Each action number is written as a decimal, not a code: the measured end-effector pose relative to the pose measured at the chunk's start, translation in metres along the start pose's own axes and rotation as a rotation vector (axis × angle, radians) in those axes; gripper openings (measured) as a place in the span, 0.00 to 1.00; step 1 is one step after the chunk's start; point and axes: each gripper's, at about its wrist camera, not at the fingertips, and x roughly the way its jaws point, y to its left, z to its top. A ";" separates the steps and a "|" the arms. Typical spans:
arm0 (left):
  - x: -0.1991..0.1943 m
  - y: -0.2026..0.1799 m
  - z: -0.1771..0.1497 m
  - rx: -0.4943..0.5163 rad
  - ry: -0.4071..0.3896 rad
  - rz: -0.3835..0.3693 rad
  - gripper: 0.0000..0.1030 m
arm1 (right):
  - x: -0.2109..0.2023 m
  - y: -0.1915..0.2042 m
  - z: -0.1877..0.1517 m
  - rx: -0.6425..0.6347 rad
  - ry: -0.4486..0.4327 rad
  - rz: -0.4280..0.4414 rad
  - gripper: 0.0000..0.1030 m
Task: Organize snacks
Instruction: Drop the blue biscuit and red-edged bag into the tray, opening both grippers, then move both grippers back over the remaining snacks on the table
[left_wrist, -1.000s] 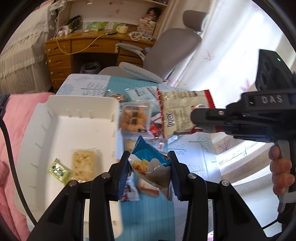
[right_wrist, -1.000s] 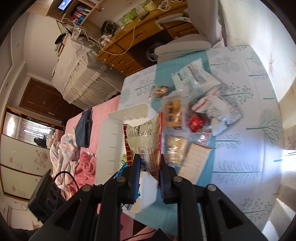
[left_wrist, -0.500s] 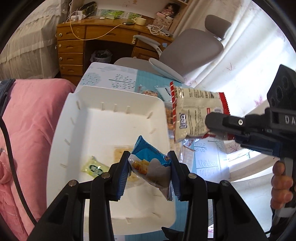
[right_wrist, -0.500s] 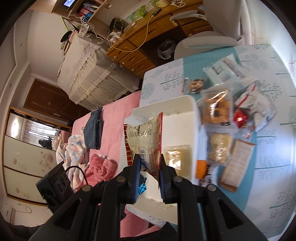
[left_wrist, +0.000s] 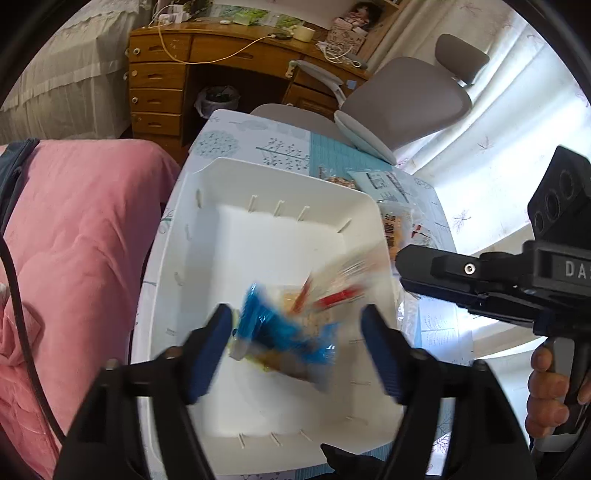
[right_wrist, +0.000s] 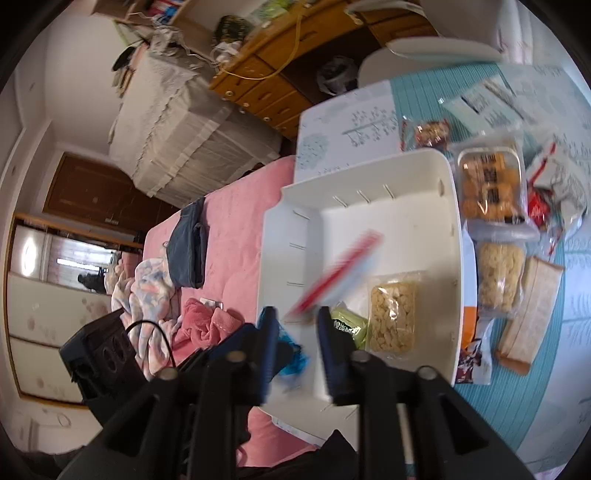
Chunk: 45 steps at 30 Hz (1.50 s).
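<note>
A white tray (left_wrist: 280, 177) lies under both grippers on the patterned table. My left gripper (left_wrist: 295, 317) hangs over it, its jaws opening wide. A blurred blue snack packet (left_wrist: 280, 332) drops between the fingers, free of both pads. My right gripper (right_wrist: 296, 314) is also over the tray (right_wrist: 369, 166), its jaws opening. A blurred red-and-white packet (right_wrist: 332, 273) falls away just beyond its fingertips. The same packet (left_wrist: 343, 284) streaks past in the left wrist view, beside the right gripper (left_wrist: 406, 273). A pale cracker pack (right_wrist: 392, 314) and a small green packet (right_wrist: 349, 326) lie in the tray.
Several snack packs (right_wrist: 491, 184) lie on the table to the right of the tray. A pink bedspread (left_wrist: 74, 221) borders the tray's left side. A grey chair (left_wrist: 402, 99) and a wooden desk (left_wrist: 177, 55) stand beyond the table. A hand (left_wrist: 546, 387) holds the right gripper's handle.
Both grippers moved from the snack pile to above the tray. Both jaws opened, and the blue packet and the red-and-white packet were let go and are falling.
</note>
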 end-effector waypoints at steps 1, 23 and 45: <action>0.000 0.003 0.000 -0.006 0.003 0.004 0.76 | 0.001 -0.002 0.000 0.011 0.002 -0.002 0.44; 0.008 -0.043 -0.022 0.006 0.042 -0.004 0.76 | -0.026 -0.059 -0.027 0.115 0.029 -0.085 0.50; 0.053 -0.175 -0.068 0.007 0.145 0.078 0.76 | -0.096 -0.172 -0.028 0.066 0.056 -0.230 0.60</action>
